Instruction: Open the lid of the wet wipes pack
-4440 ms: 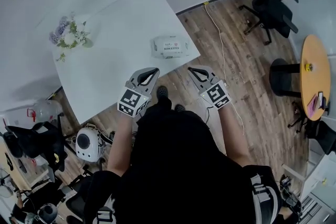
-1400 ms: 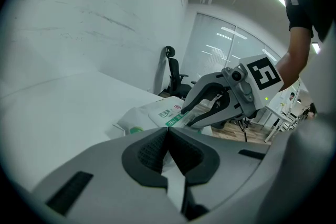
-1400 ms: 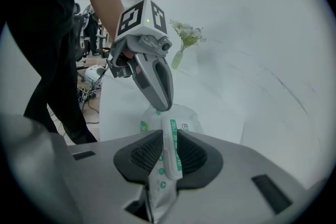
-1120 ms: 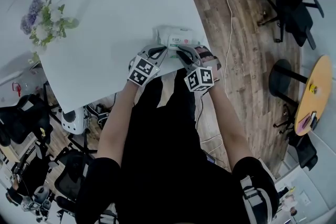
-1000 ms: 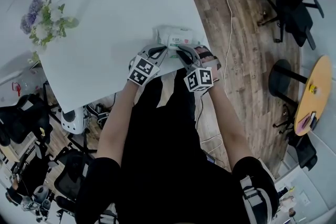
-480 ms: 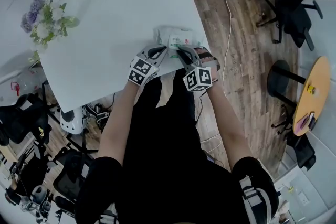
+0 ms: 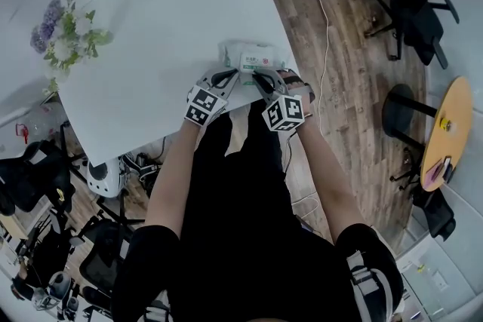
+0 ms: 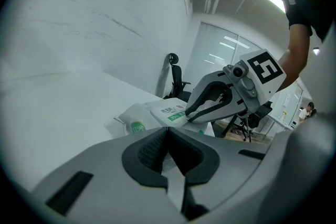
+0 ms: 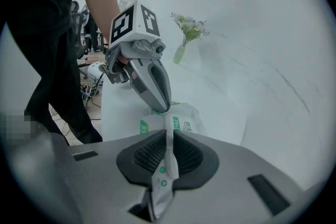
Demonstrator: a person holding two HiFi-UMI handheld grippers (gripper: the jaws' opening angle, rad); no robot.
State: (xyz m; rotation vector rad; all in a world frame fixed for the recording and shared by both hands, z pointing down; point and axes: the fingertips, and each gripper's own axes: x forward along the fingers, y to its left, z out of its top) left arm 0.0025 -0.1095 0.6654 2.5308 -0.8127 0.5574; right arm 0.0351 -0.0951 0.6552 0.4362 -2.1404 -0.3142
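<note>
The wet wipes pack [image 7: 254,56], white with green print, lies at the near right corner of the white table [image 7: 151,41]. Both grippers meet at its near edge. My left gripper [image 7: 228,75] is shut, and a pale sliver of the pack [image 8: 137,119] shows in its jaws in the left gripper view [image 8: 168,132]. My right gripper [image 7: 258,76] is shut on a thin white-and-green flap of the pack [image 9: 185,115], which runs up through its jaws [image 9: 169,140]. In the left gripper view, the right gripper's tip [image 8: 188,115] rests at the lid panel's [image 8: 170,111] edge.
A vase of flowers [image 7: 66,38] stands at the table's far left. The pack sits close to the table's right edge, with wood floor beyond. A black office chair [image 7: 415,0] and a round wooden table [image 7: 445,117] stand to the right. Clutter lies under the table's left side.
Several seconds ago both grippers hung off the table's near edge, away from the pack. Over the last second they stay at the pack's near edge, and only the view shifts slightly.
</note>
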